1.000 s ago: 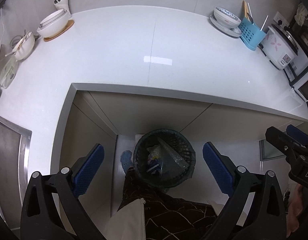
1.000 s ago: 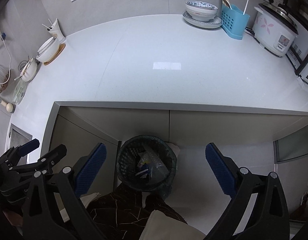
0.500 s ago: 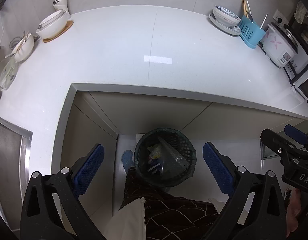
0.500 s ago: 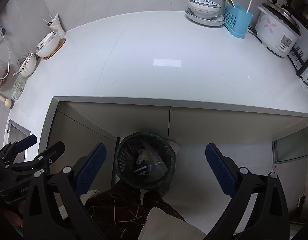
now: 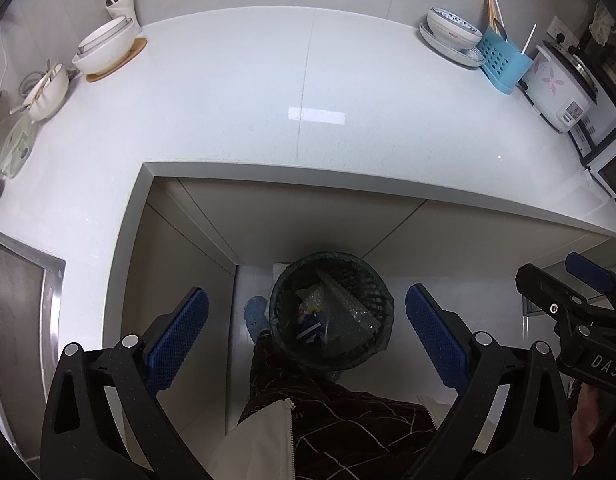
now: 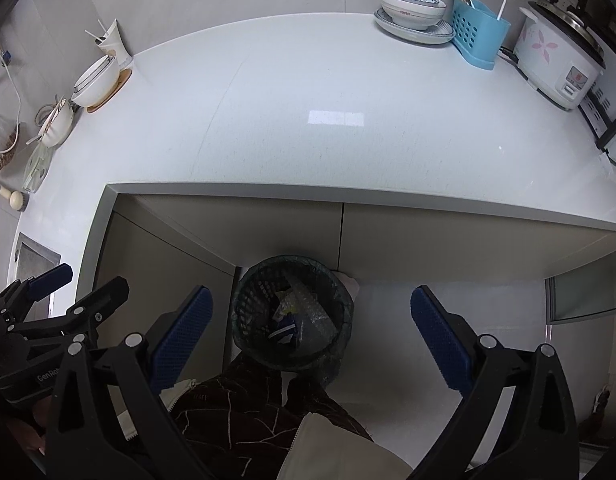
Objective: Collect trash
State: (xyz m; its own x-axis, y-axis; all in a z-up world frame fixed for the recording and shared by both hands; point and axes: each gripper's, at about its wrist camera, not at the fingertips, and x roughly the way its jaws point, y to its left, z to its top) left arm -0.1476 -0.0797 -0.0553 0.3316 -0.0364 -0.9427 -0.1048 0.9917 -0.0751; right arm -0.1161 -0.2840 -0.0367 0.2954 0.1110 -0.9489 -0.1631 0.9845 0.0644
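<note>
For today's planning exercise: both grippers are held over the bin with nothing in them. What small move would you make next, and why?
Probably lift both away: the left gripper and right gripper are open and empty, the bin already holds wrappers, and no loose trash shows on the counter.

Dim cool light, countertop [image 5: 268,92] glare, fisheye-bent edges, dark corners

White countertop [image 5: 228,112], dark green mesh bin [image 5: 332,312], light blue utensil holder [image 6: 478,36], blue-rimmed bowl [image 6: 412,6]
</note>
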